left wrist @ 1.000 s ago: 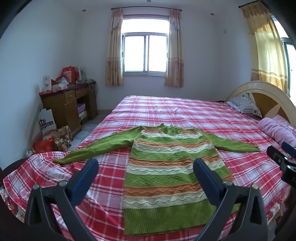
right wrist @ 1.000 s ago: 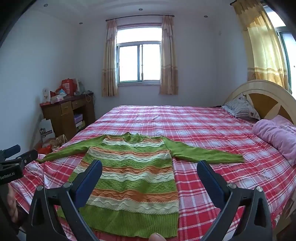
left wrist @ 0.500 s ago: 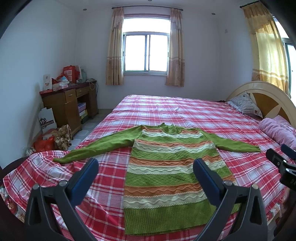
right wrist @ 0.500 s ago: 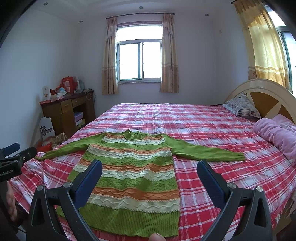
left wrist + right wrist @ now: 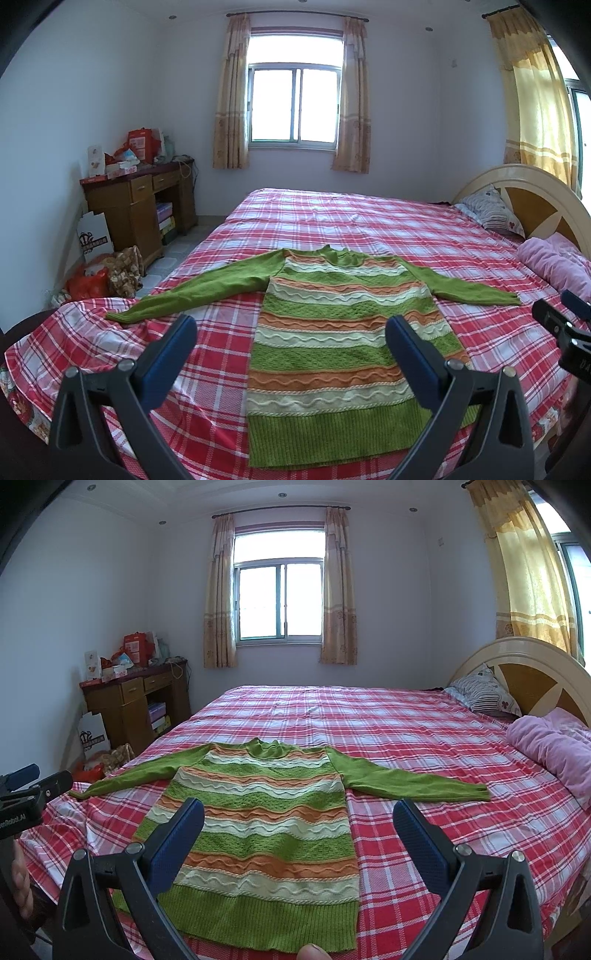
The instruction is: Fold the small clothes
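Sweater flat on bed, sleeves spread, unfolded. My left gripper and right gripper hover above hem, both spread wide, empty. Next: I reach sleeve, pinch cuff, fold inward.

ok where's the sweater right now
The striped green sweater lies flat, sleeves spread, on the near part of the red plaid bed, hem toward both cameras, left of the pink blanket.

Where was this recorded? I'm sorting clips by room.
A home bedroom, most likely: a large bed with a curved headboard, a striped pillow, and a wooden desk.
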A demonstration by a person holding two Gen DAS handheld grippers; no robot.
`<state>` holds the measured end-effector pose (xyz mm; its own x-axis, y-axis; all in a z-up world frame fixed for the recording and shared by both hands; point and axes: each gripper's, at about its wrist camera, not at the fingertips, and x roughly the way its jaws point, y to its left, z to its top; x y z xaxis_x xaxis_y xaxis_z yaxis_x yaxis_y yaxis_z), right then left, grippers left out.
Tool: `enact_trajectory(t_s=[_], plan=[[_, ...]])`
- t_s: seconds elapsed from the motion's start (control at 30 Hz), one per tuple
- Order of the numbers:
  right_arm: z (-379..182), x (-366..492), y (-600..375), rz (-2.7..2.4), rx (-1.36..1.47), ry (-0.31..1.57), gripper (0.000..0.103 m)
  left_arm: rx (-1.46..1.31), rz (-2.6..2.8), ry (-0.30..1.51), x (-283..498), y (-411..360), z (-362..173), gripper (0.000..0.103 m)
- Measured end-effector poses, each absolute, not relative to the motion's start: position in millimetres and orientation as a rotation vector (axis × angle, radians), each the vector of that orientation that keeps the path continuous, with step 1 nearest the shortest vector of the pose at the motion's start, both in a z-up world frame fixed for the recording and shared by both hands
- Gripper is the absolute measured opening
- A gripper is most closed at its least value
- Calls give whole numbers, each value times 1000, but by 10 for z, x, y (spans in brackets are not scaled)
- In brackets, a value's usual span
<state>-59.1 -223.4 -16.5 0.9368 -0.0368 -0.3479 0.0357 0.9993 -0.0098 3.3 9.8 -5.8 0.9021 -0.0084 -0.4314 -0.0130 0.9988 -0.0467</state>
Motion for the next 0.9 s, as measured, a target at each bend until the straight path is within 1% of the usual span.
enact_trajectory(t_s=[0.9], plan=[[-196,-578,-2213,-31,-9,360,102,-54,1,448,36,119,-73,103]])
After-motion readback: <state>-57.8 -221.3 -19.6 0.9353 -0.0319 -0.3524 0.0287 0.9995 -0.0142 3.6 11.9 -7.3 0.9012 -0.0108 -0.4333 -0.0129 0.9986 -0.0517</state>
